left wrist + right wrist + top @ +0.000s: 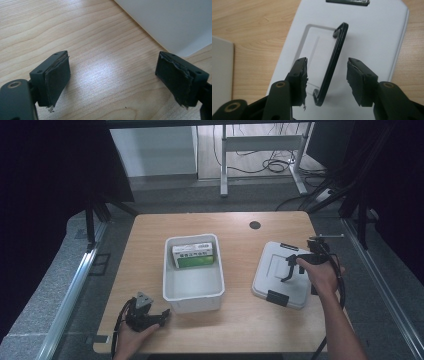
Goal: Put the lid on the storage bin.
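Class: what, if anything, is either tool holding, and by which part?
Nothing is held. The right tool is open astride the lid's black handle; the left tool is open.

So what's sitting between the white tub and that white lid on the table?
Nothing: in the high view, bare wooden tabletop separates the white tub from the white lid.

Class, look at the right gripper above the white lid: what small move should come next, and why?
Probably close the right gripper on the thin black handle of the white plastic lid. Its jaws stand open on either side of the raised handle, not yet pinching it.
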### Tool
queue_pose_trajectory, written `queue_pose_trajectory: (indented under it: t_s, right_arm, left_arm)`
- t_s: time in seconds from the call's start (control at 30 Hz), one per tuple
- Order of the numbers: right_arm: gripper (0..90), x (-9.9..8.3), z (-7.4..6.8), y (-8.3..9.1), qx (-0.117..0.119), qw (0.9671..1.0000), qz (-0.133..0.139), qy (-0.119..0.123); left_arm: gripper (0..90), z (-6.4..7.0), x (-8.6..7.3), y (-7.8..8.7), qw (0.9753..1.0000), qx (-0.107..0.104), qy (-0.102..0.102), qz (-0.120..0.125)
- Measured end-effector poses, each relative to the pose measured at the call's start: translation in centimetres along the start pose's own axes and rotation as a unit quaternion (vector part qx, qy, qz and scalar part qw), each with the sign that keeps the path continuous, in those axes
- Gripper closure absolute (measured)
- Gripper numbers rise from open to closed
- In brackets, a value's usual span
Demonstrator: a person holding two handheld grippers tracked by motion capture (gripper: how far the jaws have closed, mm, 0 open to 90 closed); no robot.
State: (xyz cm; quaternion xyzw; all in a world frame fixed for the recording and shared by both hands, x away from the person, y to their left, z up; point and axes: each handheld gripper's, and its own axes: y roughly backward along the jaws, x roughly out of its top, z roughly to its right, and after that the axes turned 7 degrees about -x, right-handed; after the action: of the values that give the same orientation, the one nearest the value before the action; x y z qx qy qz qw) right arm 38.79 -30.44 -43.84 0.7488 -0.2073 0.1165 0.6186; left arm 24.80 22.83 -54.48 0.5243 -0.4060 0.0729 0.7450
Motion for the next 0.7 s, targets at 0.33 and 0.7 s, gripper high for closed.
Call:
queue_pose_trajectory:
  t_s: [0.33, 0.7]
  right_arm:
    - [58.2, 0.0, 0.2, -1.7, 0.001, 0.9997, -0.022, -0.014]
    - [81.0, 0.1, 0.2, -3.0, 0.001, 0.9956, -0.068, -0.064]
  left_arm:
    - [12.4, 0.0, 0.0, 0.0, 1.0000, 0.000, 0.000, 0.000]
    - [12.5, 0.0, 0.0, 0.0, 1.0000, 0.000, 0.000, 0.000]
